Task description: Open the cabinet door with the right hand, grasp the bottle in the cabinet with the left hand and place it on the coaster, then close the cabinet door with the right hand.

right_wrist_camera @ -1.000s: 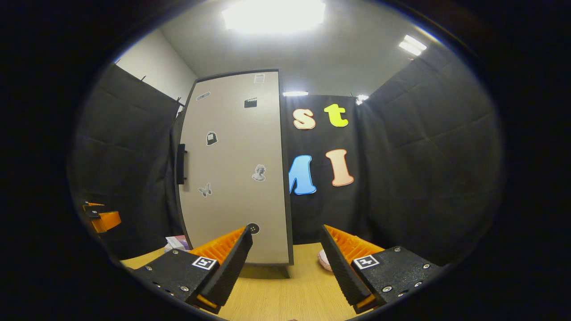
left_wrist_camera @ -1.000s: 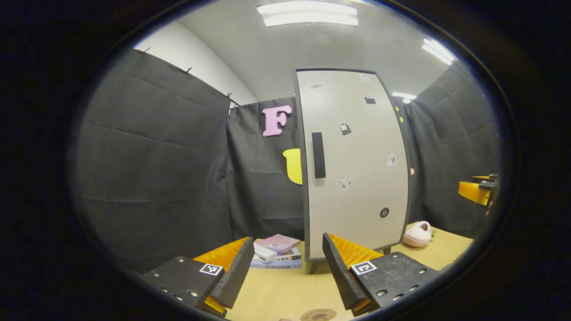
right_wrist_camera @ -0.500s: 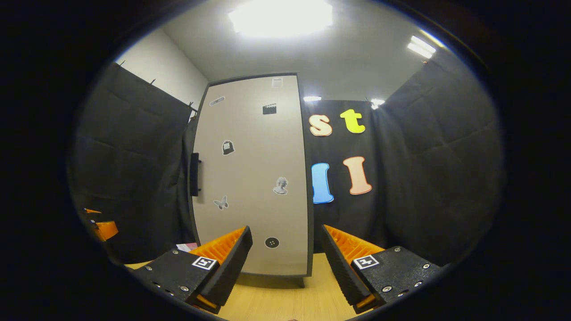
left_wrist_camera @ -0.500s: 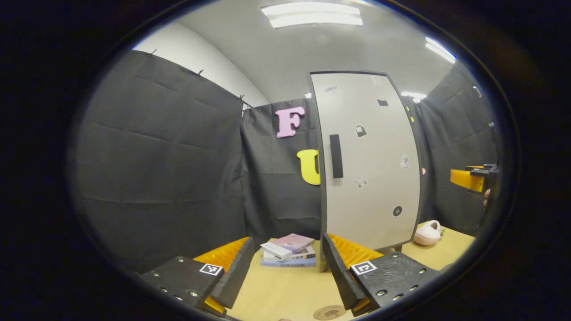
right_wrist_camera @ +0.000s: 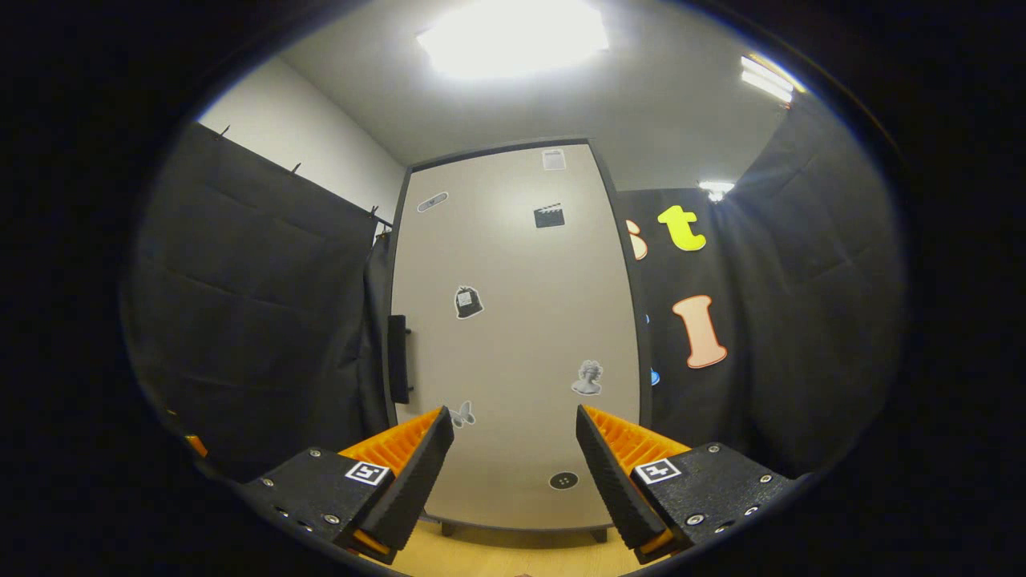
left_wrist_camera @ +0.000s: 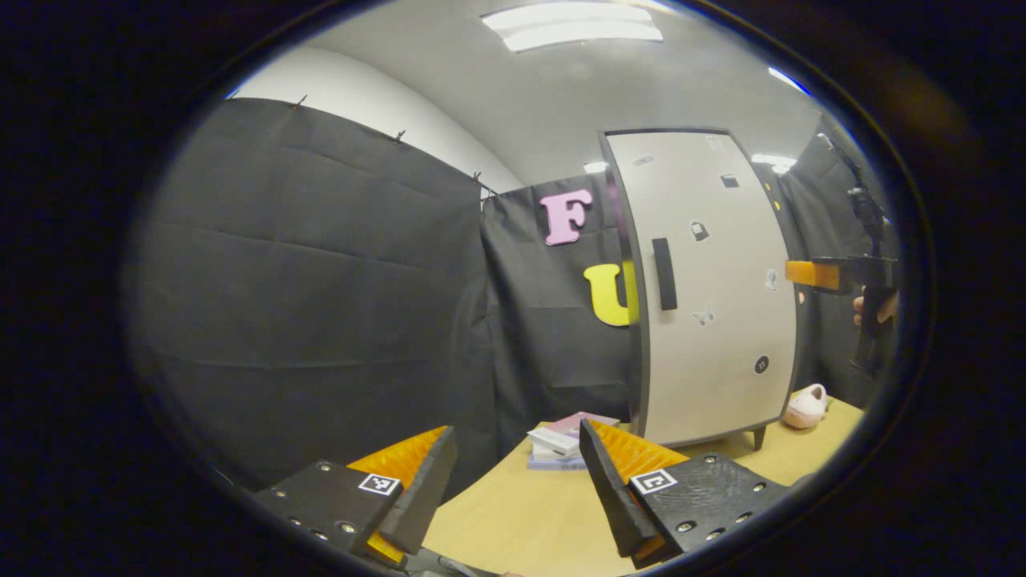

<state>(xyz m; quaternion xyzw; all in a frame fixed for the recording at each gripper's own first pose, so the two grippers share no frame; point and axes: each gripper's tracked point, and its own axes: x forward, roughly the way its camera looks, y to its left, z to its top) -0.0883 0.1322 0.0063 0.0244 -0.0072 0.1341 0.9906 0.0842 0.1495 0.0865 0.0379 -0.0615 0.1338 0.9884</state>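
A tall pale cabinet [left_wrist_camera: 713, 288] with a dark frame stands on the wooden table, its door [right_wrist_camera: 513, 336] closed and dotted with small stickers. A dark vertical handle [left_wrist_camera: 664, 273] sits at the door's left edge, seen also in the right gripper view as the handle [right_wrist_camera: 397, 359]. My right gripper [right_wrist_camera: 513, 473] is open, facing the door from close by, right of the handle. In the left gripper view it appears far right as the right gripper [left_wrist_camera: 834, 274], held by a hand. My left gripper [left_wrist_camera: 517, 489] is open and empty over the table, well left of the cabinet. The bottle is hidden.
A small stack of books [left_wrist_camera: 561, 442] lies on the table [left_wrist_camera: 529, 513] left of the cabinet's foot. A pale pink slipper-like object [left_wrist_camera: 804, 406] sits at the cabinet's right. Black cloth walls close in on the left and behind.
The right gripper has moved closer to the cabinet door, which now looms larger. The left gripper's view has swung left, so the cabinet sits farther right and the coaster has left the bottom edge.
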